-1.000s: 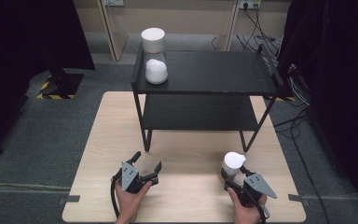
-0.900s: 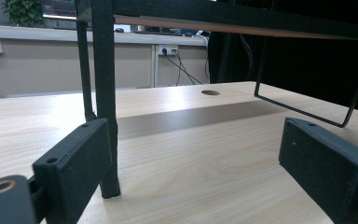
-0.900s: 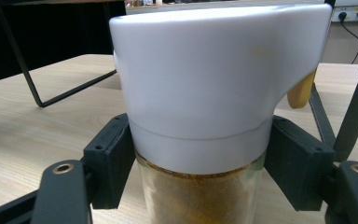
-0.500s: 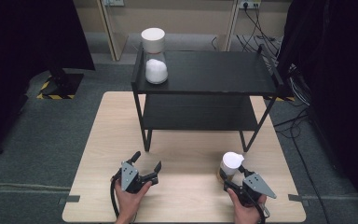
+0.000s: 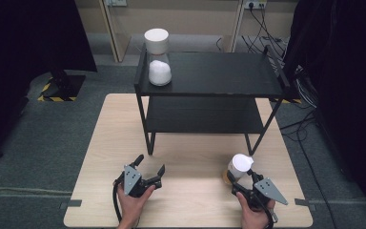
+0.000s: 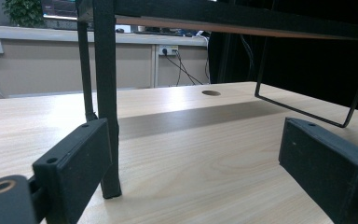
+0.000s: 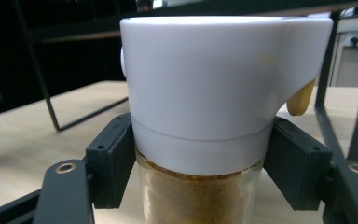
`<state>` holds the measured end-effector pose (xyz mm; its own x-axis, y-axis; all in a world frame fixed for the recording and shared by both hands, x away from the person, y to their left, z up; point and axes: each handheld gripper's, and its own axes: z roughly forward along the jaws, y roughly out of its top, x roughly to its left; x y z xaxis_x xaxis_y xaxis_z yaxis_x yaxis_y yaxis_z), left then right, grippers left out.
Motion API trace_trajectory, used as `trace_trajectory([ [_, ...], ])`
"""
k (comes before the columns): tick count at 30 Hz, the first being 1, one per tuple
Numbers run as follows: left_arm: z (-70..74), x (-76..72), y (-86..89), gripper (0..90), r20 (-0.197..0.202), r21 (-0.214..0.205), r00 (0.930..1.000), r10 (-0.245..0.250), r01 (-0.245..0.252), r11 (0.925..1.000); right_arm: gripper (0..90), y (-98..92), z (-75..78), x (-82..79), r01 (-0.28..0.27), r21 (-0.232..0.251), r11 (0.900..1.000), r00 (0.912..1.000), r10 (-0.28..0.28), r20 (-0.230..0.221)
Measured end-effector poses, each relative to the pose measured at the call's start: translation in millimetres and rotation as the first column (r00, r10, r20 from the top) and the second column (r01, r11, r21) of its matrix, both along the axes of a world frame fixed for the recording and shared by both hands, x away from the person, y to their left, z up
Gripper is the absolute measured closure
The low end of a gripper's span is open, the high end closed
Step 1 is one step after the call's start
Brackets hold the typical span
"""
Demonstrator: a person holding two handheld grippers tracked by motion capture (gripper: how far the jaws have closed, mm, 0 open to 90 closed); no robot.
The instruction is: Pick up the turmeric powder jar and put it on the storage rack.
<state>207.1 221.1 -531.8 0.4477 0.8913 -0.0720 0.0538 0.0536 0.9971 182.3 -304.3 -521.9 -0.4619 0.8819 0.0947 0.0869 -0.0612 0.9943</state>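
Note:
A glass jar (image 5: 238, 165) with a white spouted lid and brown powder inside stands on the table's front right. My right gripper (image 5: 240, 175) is shut on it. In the right gripper view both black pads (image 7: 114, 158) press the jar (image 7: 214, 84) just under the lid, at the top of the glass. My left gripper (image 5: 149, 163) rests at the front left with its jaws open and nothing between them. In the left gripper view it (image 6: 200, 163) points at the foot of the shelf's front leg (image 6: 107, 93).
A black two-level shelf (image 5: 209, 74) stands across the back half of the wooden table (image 5: 195, 200). On its top left corner is a tall glass jar (image 5: 158, 67) with a white lid and white contents. Cables and dark curtains lie beyond the table.

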Motion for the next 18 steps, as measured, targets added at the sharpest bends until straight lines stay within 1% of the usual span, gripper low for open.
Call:
trace_trajectory([
  [2,0.0,-0.1,0.1,8.6,-0.001,-0.001,1.0000,0.001,-0.001,1.0000,30.5,0.6,-0.8,-1.8,0.011,0.002,0.9999,0.9996,-0.011,0.027],
  [5,0.2,0.0,-0.1,8.6,-0.003,-0.003,1.0000,0.003,-0.003,1.0000,30.5,0.9,1.0,-0.7,0.006,0.020,0.9998,0.9991,-0.007,0.042],
  [12,-0.2,-0.6,-0.4,8.7,0.000,-0.003,1.0000,0.006,-0.006,1.0000,30.5,5.2,6.5,-1.7,0.009,0.030,0.9995,0.9977,-0.011,0.066],
  [18,0.0,-0.6,-1.1,8.7,0.001,0.001,1.0000,0.007,-0.007,1.0000,30.5,5.7,15.1,-2.9,0.003,0.046,0.9990,0.9937,-0.008,0.112],
])
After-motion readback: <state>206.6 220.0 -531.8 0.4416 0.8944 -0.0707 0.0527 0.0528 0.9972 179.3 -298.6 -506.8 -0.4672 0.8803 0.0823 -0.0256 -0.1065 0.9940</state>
